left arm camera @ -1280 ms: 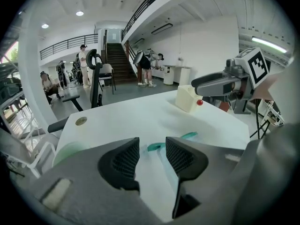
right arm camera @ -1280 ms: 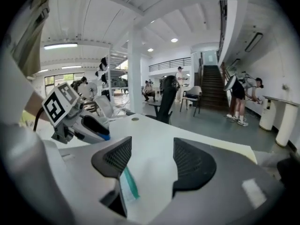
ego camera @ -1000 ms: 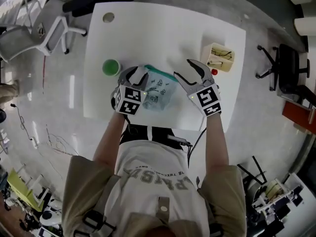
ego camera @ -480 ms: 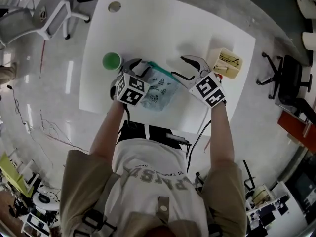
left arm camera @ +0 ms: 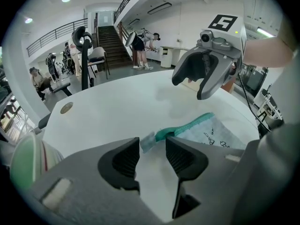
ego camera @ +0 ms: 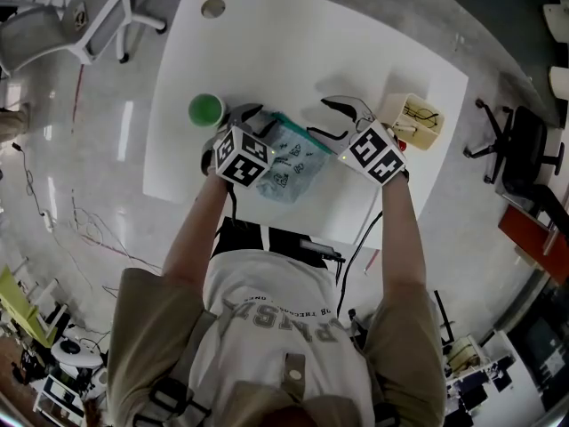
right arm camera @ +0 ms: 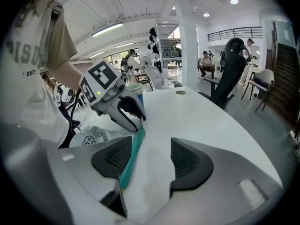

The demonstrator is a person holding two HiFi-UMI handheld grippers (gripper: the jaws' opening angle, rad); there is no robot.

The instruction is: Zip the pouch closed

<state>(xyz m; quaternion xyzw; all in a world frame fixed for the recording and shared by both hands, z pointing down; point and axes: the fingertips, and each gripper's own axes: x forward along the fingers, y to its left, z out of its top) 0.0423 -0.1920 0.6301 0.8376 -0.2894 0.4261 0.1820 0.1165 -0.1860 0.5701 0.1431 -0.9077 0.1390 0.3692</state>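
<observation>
At the tips of the left tool's (left arm camera: 152,146) narrowly parted jaws lies the end tab (left arm camera: 146,141) of a pale printed fabric pouch (left arm camera: 213,134) on the white desk (ego camera: 293,52). The right tool (right arm camera: 150,150) gapes wide, with the pouch's teal zipper (right arm camera: 134,150) along its left jaw.

A green cup (ego camera: 205,110) and a beige box (ego camera: 418,121) sit well apart on the white table (ego camera: 293,43).

Mid-frame, the pouch (ego camera: 292,161) seems thin printed cloth, perhaps plastic; the table (ego camera: 293,56) is smooth, matt white.
</observation>
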